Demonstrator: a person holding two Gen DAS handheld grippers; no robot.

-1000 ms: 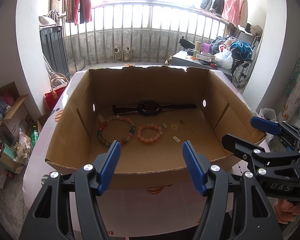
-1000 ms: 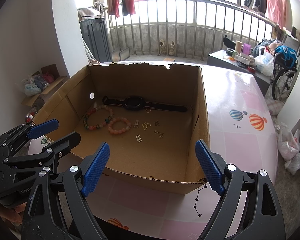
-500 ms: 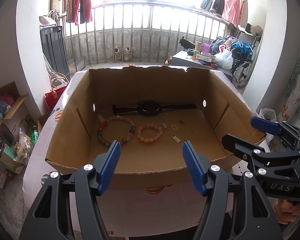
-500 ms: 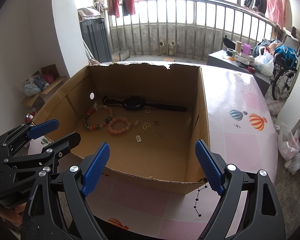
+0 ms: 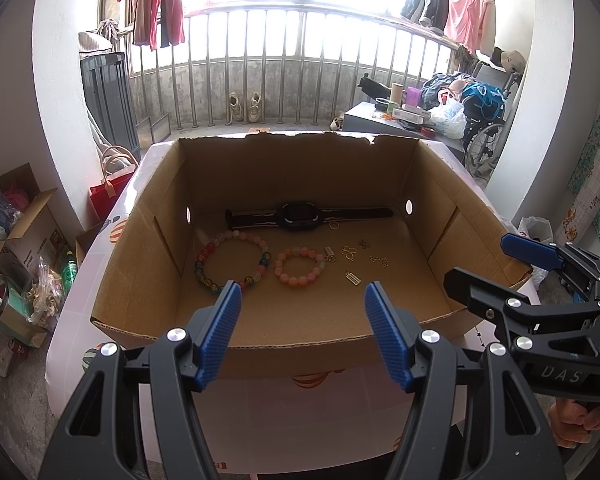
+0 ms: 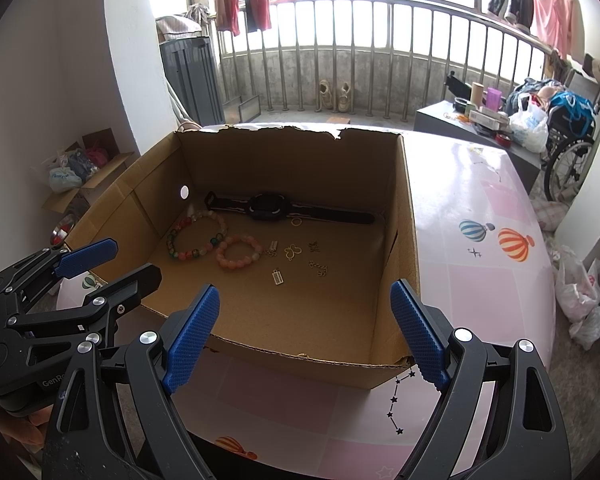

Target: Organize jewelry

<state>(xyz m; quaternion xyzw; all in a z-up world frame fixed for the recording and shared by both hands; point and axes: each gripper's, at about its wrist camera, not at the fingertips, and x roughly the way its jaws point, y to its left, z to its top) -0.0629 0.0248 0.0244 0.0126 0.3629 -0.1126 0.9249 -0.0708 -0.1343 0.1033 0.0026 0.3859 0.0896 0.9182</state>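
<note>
An open cardboard box [image 5: 148, 264] [image 6: 404, 216] sits on a pink table. On its floor lie a black watch [image 5: 302, 215] [image 6: 268, 206], a multicoloured bead bracelet [image 5: 233, 261] [image 6: 196, 237], a pink bead bracelet [image 5: 299, 266] [image 6: 239, 253] and several small gold charms [image 5: 350, 254] [image 6: 294, 252]. My left gripper [image 5: 302, 334] is open and empty, in front of the box's near wall. My right gripper [image 6: 304, 336] is open and empty, near the box's front right corner. Each gripper also shows at the edge of the other's view.
The pink table [image 6: 484, 264] with balloon prints extends to the right of the box. A balcony railing [image 5: 300, 64] runs behind. Boxes and bags [image 5: 16, 232] stand on the floor at left. A cluttered grey table [image 5: 404, 114] and a wheelchair [image 6: 568, 152] stand at back right.
</note>
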